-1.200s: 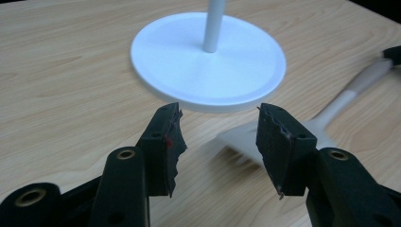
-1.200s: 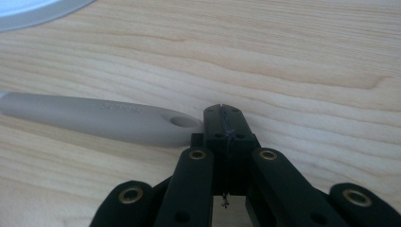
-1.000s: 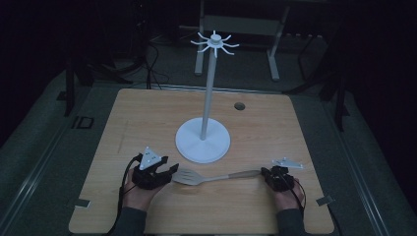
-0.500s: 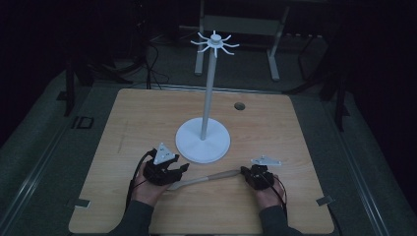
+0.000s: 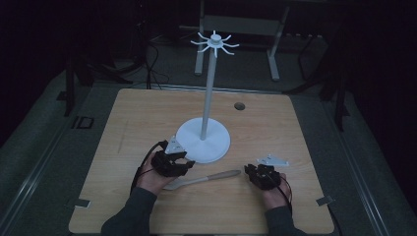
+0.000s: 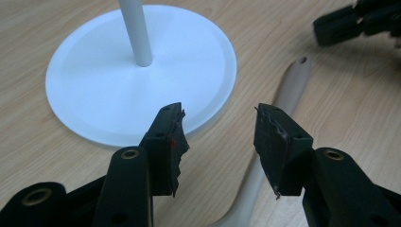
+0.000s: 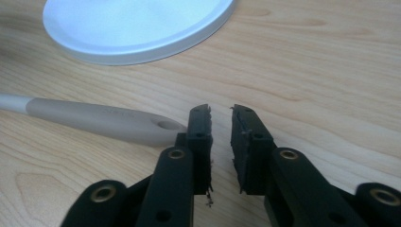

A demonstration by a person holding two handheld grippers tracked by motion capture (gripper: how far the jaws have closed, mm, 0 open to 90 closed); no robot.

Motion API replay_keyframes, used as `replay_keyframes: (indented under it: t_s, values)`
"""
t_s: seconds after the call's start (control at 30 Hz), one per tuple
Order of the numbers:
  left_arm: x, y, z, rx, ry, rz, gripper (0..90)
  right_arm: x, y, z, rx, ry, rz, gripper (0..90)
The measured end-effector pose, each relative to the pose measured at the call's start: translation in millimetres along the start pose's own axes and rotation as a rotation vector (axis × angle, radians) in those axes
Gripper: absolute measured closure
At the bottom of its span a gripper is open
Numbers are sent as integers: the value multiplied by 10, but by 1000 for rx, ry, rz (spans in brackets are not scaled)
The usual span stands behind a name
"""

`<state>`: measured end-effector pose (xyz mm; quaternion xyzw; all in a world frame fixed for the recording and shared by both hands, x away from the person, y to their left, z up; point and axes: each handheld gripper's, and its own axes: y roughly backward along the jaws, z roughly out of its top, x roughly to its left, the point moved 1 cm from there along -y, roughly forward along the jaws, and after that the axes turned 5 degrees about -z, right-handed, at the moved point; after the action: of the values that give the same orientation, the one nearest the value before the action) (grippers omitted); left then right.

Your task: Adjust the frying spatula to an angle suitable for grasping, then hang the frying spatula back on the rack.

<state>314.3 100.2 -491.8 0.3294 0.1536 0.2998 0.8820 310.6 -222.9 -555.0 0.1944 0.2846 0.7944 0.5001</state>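
A wooden table [image 5: 147, 118] is set in a dark room, and a white stand [image 5: 203, 142] with a tall pole is placed at its middle. A beige spoon [image 5: 202, 180] lies flat just in front of the stand's base. The left gripper [image 6: 219, 125] is held wide open above the spoon's neck. The right gripper [image 7: 221, 118] is held slightly apart, empty, just beside the handle's tip

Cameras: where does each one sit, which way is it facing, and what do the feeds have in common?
High view: above the near table edge, looking forward and down; forearms, left gripper, right gripper.
Left gripper view: rides the left gripper, facing the stand base; jaws apart over the spoon.
Right gripper view: rides the right gripper; jaws slightly apart beside the handle end.
Shared: spoon, stand base, table.
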Motion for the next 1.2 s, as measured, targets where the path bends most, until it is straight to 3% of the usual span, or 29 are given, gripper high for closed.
replay_keyframes:
  t_s: [0.13, 0.27, 0.5, 0.57, 0.63, 0.9, 1.03, 1.2]
  values:
    - [27, -62, 37, 39, -26, -2, 534, -64, 67, 11, -16, 16, -31, 744]
    - [47, -147, 58, 88, -42, -19, 559, -114, 122, 7, -25, 13, -31, 719]
    - [7, -379, 88, 224, -89, -61, 595, -195, 192, -30, -33, 2, -35, 681]
    - [-5, -418, 87, 241, -93, -71, 609, -238, 206, -35, -42, -11, -44, 675]
    - [-42, -516, 81, 301, -116, -101, 624, -280, 220, -38, -46, -28, -45, 675]
    - [-145, -696, 99, 374, -165, -126, 641, -355, 248, -50, -55, -50, -57, 661]
    - [-201, -760, 120, 383, -173, -155, 662, -362, 251, -53, -56, -56, -57, 656]
    - [-243, -788, 130, 404, -191, -157, 667, -355, 237, -59, -54, -56, -54, 644]
